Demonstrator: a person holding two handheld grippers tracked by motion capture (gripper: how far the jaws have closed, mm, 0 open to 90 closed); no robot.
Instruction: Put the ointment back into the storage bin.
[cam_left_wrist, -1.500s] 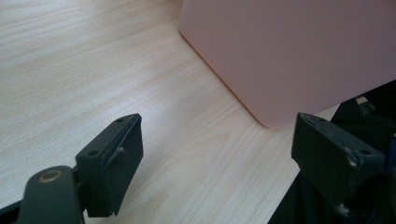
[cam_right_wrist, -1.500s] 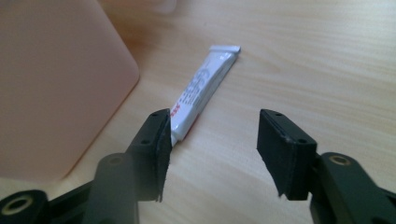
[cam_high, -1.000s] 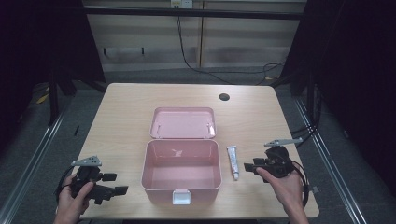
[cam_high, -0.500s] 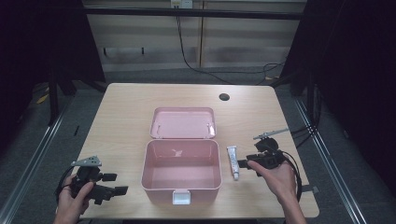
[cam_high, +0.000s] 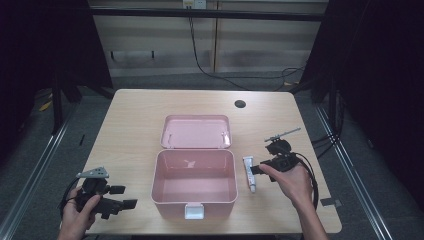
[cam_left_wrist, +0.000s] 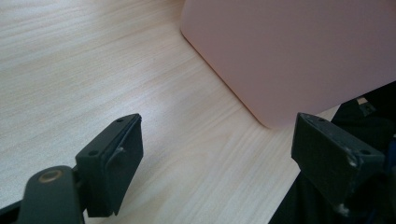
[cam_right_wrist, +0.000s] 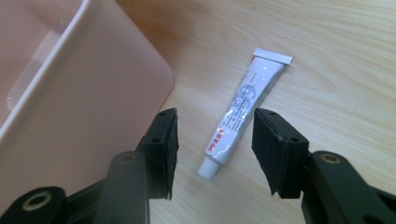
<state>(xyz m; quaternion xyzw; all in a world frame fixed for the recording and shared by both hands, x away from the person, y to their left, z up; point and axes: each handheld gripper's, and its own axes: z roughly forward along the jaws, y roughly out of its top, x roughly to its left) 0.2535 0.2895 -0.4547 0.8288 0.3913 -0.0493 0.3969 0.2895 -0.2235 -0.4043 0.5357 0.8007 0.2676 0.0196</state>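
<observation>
Right gripper (cam_right_wrist: 212, 151), jaws spread, straddles a small white tube (cam_right_wrist: 243, 114) lying flat on the table (cam_high: 130, 125) just beside the open pink box (cam_high: 195, 200). Left gripper (cam_high: 117, 197) rests open, nearer, left of the box. Risk: closing near the cap could squirt the tube sideways.

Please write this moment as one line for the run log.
right gripper: open, astride tube | left gripper: open, idle | box: open
</observation>
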